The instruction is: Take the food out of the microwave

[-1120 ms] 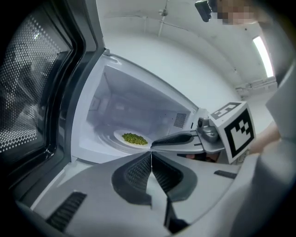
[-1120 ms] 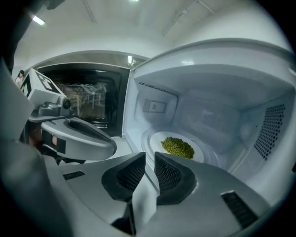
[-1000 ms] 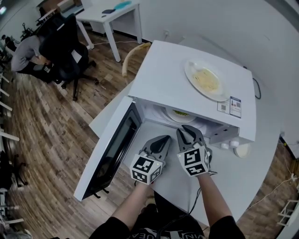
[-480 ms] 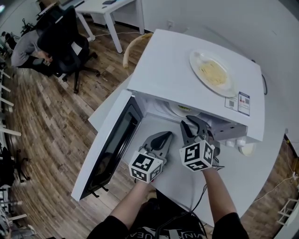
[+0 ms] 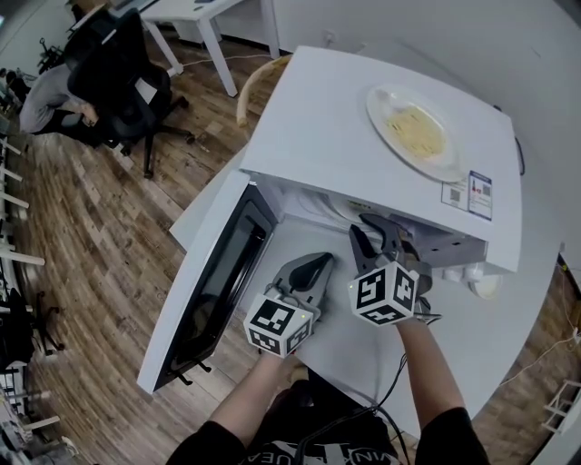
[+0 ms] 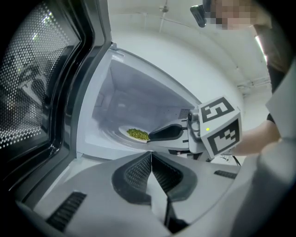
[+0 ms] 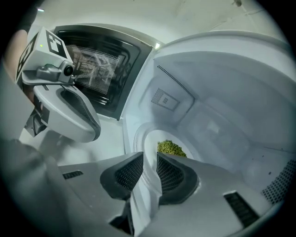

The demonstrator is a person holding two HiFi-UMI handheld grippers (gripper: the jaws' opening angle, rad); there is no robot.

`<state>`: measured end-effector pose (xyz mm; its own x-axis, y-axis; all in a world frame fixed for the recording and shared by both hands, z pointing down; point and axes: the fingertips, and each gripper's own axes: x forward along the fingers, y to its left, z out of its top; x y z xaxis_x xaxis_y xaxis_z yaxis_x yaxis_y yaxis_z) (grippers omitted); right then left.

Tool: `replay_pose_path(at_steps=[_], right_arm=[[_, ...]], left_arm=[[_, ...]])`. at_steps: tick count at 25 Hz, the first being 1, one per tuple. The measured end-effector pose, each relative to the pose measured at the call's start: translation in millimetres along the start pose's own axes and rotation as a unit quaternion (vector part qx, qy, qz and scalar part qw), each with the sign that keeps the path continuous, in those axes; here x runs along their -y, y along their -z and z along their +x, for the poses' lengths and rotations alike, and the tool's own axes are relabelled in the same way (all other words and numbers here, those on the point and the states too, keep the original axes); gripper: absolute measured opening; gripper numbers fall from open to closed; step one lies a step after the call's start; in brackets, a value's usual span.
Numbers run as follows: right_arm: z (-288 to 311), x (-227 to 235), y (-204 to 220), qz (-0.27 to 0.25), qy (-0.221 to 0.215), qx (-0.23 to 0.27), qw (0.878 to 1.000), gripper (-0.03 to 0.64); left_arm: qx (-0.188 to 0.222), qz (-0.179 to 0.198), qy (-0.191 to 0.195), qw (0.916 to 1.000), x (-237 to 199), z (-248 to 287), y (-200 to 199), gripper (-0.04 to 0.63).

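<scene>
Left hand-held gripper (image 6: 151, 155) clenched, empty, hovering before open white microwave (image 5: 327, 136). Right hand-held gripper (image 7: 149, 157) released, jaws parted, straddling near rim of round white plate (image 7: 150, 140) carrying green food (image 7: 170, 148), sitting inside microwave cavity.

Microwave (image 5: 363, 145) set on table (image 5: 508, 318); door (image 5: 213, 281) swung open to left. Second plate (image 5: 416, 132) placed on microwave top, toward far right. Plate of food (image 7: 162, 147) seated inside cavity. Left gripper (image 5: 318, 265) held near, before opening and outside cavity. Right gripper (image 5: 370, 232) held just right of it at cavity mouth, rim of plate of food found between its jaws. Office chair (image 5: 118, 73) and desk (image 5: 213, 14) placed far left, well apart from table.
</scene>
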<state>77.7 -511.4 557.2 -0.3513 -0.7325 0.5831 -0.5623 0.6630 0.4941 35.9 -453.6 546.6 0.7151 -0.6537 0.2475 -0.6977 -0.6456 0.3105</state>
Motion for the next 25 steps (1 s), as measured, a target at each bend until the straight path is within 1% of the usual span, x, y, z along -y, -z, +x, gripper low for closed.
replay_pose_path(at_steps=[5,10,14,16,23,25], right_arm=[[5.5,-1.1,-4.7,0.015,-0.017,0.001,1.0,0.071],[11.4,2.5,-7.1,0.058,-0.032,0.003,0.998,0.071],[14.7,3.5,-7.7,0.095,-0.054,0.011,0.994,0.07],[14.4,4.1,-8.6,0.089,-0.052,0.013,0.995,0.071],[2.9,-6.2,-7.2,0.028,-0.047,0.011,0.998,0.063],[-2.1,-10.2,-7.2,0.017,-0.047,0.012,0.999,0.061]], left_arm=[[-0.001,-0.005,0.001,1.0,0.0,-0.5,3.0,0.009],[0.0,-0.007,0.001,1.0,-0.9,-1.6,2.5,0.009],[0.001,-0.008,0.0,1.0,-1.5,-1.6,1.2,0.009],[0.002,-0.009,-0.002,1.0,-2.2,-1.7,0.9,0.009],[0.004,-0.008,-0.007,0.9999,-4.2,0.3,-0.3,0.009],[0.007,-0.02,-0.009,0.9997,-5.2,1.4,-0.8,0.009]])
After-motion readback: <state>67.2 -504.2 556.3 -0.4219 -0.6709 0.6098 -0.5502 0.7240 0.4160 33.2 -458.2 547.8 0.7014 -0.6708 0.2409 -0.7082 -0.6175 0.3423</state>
